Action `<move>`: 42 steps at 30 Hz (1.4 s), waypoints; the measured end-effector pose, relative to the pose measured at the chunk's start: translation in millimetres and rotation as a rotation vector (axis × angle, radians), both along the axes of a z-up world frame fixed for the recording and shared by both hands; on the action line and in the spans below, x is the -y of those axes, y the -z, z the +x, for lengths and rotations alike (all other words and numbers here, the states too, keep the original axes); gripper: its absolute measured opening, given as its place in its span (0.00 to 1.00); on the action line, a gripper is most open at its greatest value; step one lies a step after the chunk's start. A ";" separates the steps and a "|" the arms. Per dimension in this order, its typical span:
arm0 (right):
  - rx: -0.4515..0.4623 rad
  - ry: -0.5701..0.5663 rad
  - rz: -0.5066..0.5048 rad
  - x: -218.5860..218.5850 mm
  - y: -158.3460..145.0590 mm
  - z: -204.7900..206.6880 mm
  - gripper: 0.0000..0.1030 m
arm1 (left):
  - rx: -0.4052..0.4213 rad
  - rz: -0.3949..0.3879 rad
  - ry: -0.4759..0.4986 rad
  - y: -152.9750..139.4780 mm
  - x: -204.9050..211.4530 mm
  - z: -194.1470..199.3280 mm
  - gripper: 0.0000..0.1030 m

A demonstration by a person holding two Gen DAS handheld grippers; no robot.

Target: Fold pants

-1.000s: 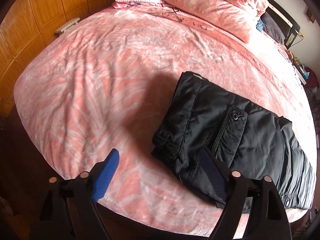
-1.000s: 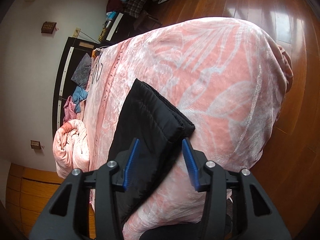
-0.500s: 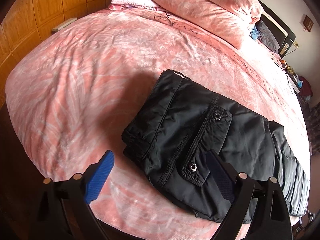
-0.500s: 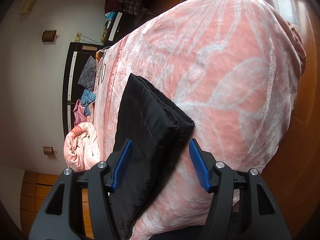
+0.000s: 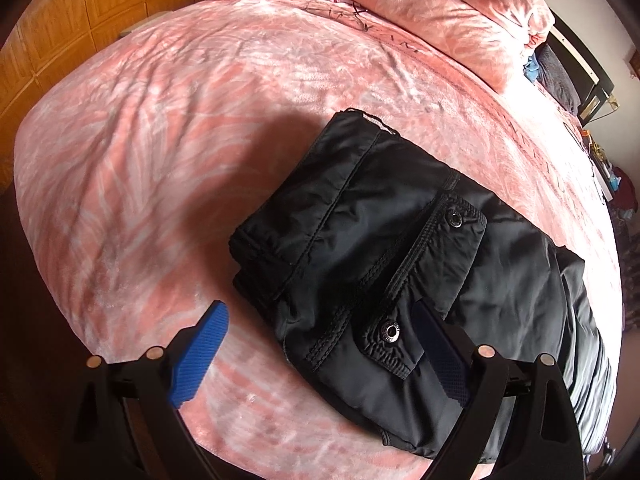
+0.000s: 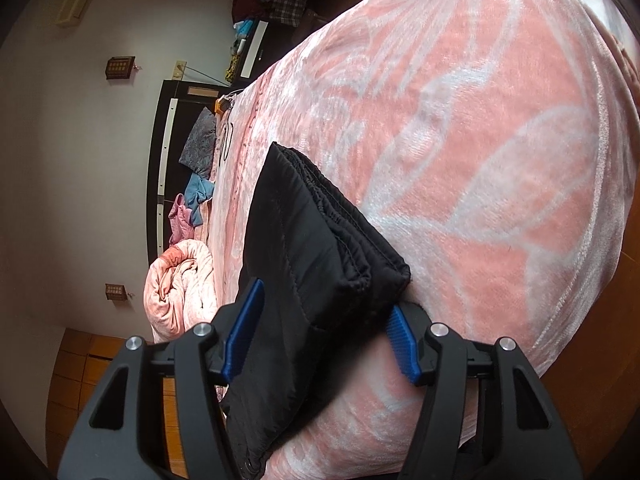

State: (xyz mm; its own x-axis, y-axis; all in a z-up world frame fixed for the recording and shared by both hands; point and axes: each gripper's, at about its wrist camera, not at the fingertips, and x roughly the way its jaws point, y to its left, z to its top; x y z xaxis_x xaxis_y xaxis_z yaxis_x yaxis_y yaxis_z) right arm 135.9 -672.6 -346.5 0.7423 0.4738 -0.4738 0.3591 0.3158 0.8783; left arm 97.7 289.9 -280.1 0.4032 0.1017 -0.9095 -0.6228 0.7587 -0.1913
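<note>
One pair of black padded pants (image 5: 400,248) lies folded into a thick bundle near the bed's (image 5: 168,128) front edge, on the pink blanket. Its long axis runs along that edge: the waistband end with the snap-buttoned pocket flap (image 5: 436,276) points toward the left gripper (image 5: 320,356), and the stacked leg ends point toward the right gripper (image 6: 324,336).

The left gripper's jaws stand wide apart, gripping nothing; one blue pad hangs over bare blanket, the other over the pocket flap (touching or not, I cannot tell). The right gripper's jaws have just been opening and now straddle the bundle's corner with the pants (image 6: 304,264) between them, though neither pad visibly presses on the fabric.

Part of the bundle's near side is cut off by the gripper frames. A rolled pink quilt (image 6: 180,284) sits by the headboard.
</note>
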 end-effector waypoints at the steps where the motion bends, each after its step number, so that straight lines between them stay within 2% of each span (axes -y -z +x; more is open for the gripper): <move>1: 0.002 -0.003 -0.001 0.3 -1.6 -0.5 0.57 | -0.002 -0.004 -0.003 0.9 0.1 0.3 0.91; 8: -0.001 -0.034 -0.026 -3.0 -12.0 9.5 0.45 | -0.004 -0.007 0.007 0.4 4.7 4.8 0.91; 10: -0.012 -0.037 -0.045 -5.2 -15.6 11.8 0.34 | 0.000 -0.005 0.010 -1.1 5.6 5.3 0.91; 13: -0.021 -0.037 -0.067 -6.8 -21.8 12.9 0.25 | 0.000 -0.004 0.012 -2.0 4.0 5.7 0.91; 19: -0.032 -0.048 -0.123 -10.7 -39.0 15.0 0.20 | 0.013 -0.004 0.009 -4.5 2.1 3.6 0.91; 31: -0.045 -0.063 -0.244 -30.4 -83.8 21.2 0.18 | 0.045 -0.023 -0.002 -0.4 1.7 -2.9 0.91; 42: -0.005 -0.118 -0.488 -83.9 -165.1 29.5 0.18 | 0.080 -0.040 0.004 5.8 5.8 -7.0 0.91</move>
State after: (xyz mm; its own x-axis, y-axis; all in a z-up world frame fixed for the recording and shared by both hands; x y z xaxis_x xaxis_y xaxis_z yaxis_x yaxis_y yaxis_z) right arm 165.4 -588.7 -181.5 0.6941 0.2764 -0.6647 0.3000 0.7282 0.6162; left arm 90.7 284.1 -285.9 0.4751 0.0643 -0.8776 -0.6011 0.7521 -0.2703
